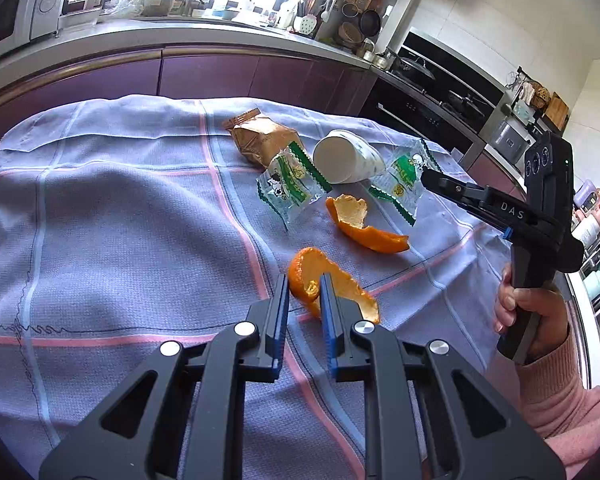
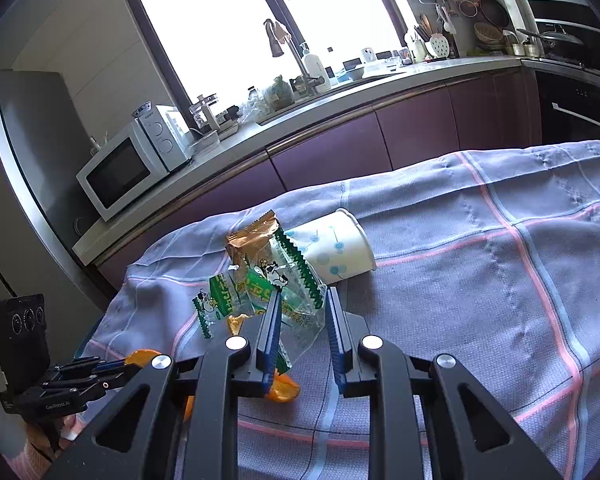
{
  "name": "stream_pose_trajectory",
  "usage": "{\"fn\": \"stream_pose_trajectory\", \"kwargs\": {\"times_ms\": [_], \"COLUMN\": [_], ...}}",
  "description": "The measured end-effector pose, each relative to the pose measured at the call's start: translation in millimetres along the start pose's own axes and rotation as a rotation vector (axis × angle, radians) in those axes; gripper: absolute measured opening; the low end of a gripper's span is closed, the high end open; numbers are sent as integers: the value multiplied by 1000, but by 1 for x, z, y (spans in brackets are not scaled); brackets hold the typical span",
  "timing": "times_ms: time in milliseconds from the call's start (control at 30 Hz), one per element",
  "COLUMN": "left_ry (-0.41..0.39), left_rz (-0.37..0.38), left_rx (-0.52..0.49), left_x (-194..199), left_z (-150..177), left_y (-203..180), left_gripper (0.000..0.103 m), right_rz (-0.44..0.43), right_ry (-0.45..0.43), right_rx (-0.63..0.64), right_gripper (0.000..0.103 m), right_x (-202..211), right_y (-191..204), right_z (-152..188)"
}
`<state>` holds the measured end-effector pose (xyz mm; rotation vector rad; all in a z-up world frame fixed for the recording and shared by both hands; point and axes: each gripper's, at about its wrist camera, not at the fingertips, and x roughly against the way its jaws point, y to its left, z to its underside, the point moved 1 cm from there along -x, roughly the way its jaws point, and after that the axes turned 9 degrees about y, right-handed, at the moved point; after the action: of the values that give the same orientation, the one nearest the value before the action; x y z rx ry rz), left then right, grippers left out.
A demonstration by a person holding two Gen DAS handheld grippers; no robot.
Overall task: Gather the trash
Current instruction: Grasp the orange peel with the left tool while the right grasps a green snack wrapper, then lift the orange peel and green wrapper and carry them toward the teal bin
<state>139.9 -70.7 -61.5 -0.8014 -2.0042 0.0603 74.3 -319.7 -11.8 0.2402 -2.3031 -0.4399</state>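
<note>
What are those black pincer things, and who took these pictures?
They are two grabber tools; a person holds one in each hand. Each has a small camera looking along its two fingers, so each picture is one grabber's own view. The left gripper pinches an orange peel. The right gripper pinches a clear green wrapper. On the checked cloth lie another peel, another wrapper, a tipped paper cup and a brown packet.
</note>
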Motion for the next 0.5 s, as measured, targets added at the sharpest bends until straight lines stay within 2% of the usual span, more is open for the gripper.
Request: {"fn": "stream_pose_trajectory", "kwargs": {"times_ms": [233,500], "left_ry": [-23,-43], "left_rz": [-13,-45], "left_rx": [1,10], "left_x": [16,35], "left_z": [7,20], "left_y": [6,19], "left_gripper": [16,15], "right_rz": [-43,-117], "right_ry": [-16,23], "right_rx": [39,89], "right_gripper": [21,21], "right_x": [9,0], "right_y": [20,50], "right_z": [2,9]}}
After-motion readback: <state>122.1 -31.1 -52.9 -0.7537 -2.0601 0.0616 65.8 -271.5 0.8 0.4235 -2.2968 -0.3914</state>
